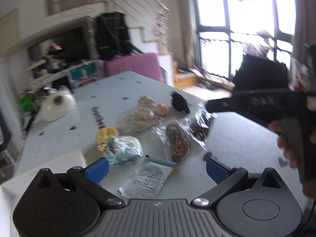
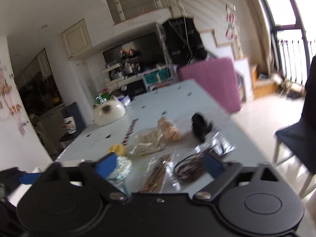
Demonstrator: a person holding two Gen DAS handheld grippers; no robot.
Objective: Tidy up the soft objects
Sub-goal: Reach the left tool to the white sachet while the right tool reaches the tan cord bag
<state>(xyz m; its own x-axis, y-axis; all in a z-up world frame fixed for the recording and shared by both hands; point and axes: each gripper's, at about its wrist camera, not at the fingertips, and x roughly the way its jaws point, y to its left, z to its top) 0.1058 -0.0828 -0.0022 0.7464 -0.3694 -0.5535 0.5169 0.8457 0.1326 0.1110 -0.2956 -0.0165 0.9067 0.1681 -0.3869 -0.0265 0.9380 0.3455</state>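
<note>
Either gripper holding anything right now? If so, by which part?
Nothing held. The left gripper and right gripper both hover open above the table, pads touching none of the items.

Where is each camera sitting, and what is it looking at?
Left wrist view: rides on the left hand-held gripper, looking across the table toward the window; its blue fingers stand apart, and the right hand-held gripper with the person's hand shows at right.
Right wrist view: rides on the right hand-held gripper, facing the shelves; jaws open.
Both share the cat-face bowl, blue-and-white bundle and clear bags.
</note>
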